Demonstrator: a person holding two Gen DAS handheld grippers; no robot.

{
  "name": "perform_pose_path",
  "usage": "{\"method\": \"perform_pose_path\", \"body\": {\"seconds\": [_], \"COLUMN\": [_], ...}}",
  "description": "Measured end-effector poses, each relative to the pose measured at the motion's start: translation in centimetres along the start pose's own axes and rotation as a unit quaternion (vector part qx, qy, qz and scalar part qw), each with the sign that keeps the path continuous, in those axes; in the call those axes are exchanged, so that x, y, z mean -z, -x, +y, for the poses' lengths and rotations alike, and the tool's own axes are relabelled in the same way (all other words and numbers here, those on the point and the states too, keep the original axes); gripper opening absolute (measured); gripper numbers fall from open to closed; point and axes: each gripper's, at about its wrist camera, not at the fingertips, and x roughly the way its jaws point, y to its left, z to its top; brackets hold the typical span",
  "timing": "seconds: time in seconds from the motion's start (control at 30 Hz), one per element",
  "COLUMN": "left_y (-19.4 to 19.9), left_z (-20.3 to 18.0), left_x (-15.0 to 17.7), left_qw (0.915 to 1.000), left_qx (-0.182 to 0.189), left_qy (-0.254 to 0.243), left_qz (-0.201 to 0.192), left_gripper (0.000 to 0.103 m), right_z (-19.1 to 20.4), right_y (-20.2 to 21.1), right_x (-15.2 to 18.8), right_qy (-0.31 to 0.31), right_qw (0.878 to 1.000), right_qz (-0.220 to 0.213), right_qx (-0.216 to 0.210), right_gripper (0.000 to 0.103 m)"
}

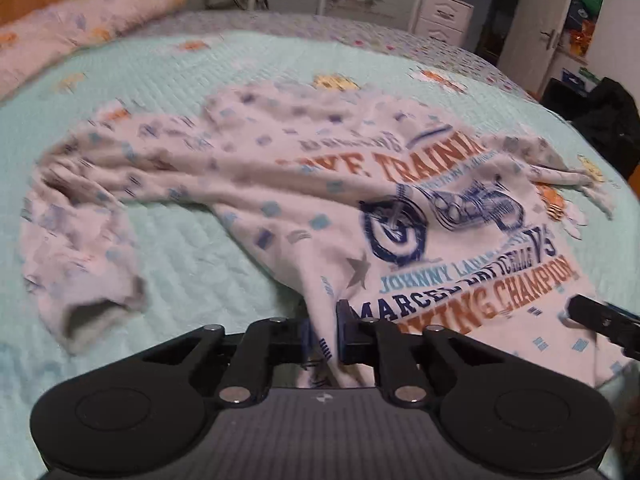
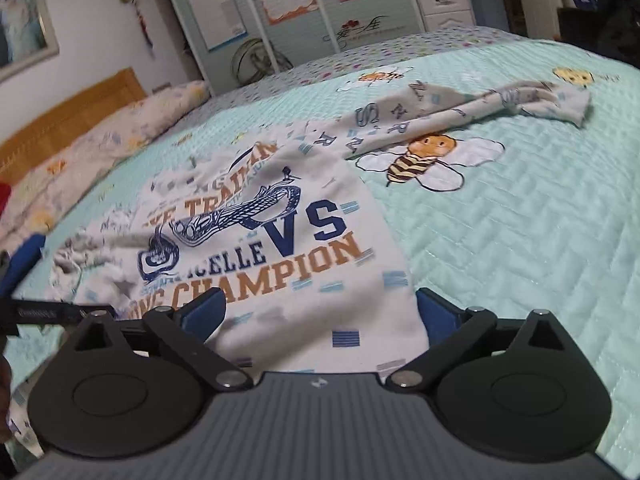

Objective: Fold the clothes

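Observation:
A white long-sleeved shirt (image 1: 280, 184) with blue and orange lettering lies crumpled on the mint bedspread (image 1: 180, 248). My left gripper (image 1: 326, 322) is shut on a bunched fold of its near hem, and the cloth rises into the jaws. One sleeve (image 1: 80, 240) trails to the left. In the right wrist view, the shirt (image 2: 280, 240) has its near right hem corner lying between the wide-apart blue pads of my right gripper (image 2: 320, 312), which is open; the pads do not press on the cloth. The other sleeve (image 2: 460, 112) lies twisted further back.
The quilted bedspread (image 2: 520, 240) carries bee pictures. A flowered pillow (image 2: 100, 148) lies along the wooden headboard (image 2: 80, 108). Beyond the bed's far edge stand a pale cabinet (image 2: 300, 20) and a white drawer unit (image 1: 444, 12). A dark bag (image 1: 608, 120) sits off the bed's right side.

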Motion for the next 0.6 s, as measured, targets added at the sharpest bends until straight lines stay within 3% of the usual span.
{"method": "perform_pose_path", "body": {"seconds": [0.2,0.3,0.37,0.4,0.5,0.6], "left_y": [2.9,4.1,3.9,3.7,3.9,5.4], "left_z": [3.1,6.1,8.5,9.6,11.4,10.7], "left_x": [-0.7,-0.5,-0.4,-0.3,0.2,0.2], "left_qw": [0.9992,0.9943,0.9897,0.9889,0.9941,0.9951], "left_qx": [-0.037,-0.099,-0.136,-0.140,-0.082,-0.075], "left_qy": [0.013,0.026,0.041,0.049,0.071,0.062], "left_qz": [-0.013,-0.030,-0.021,-0.011,0.007,-0.015], "left_gripper": [0.007,0.007,0.003,0.003,0.005,0.007], "right_z": [-0.9,-1.4,-1.5,-1.5,-1.3,-1.2], "right_y": [1.8,2.7,3.1,3.2,2.9,2.7], "right_x": [1.2,1.9,2.3,2.4,2.3,2.4], "right_qy": [-0.045,-0.069,-0.074,-0.076,-0.071,-0.070], "right_qw": [0.998,0.995,0.994,0.994,0.994,0.994], "right_qz": [-0.025,-0.039,-0.045,-0.048,-0.045,-0.046], "right_qx": [-0.046,-0.058,-0.064,-0.067,-0.066,-0.069], "right_gripper": [0.100,0.100,0.100,0.100,0.100,0.100]}}
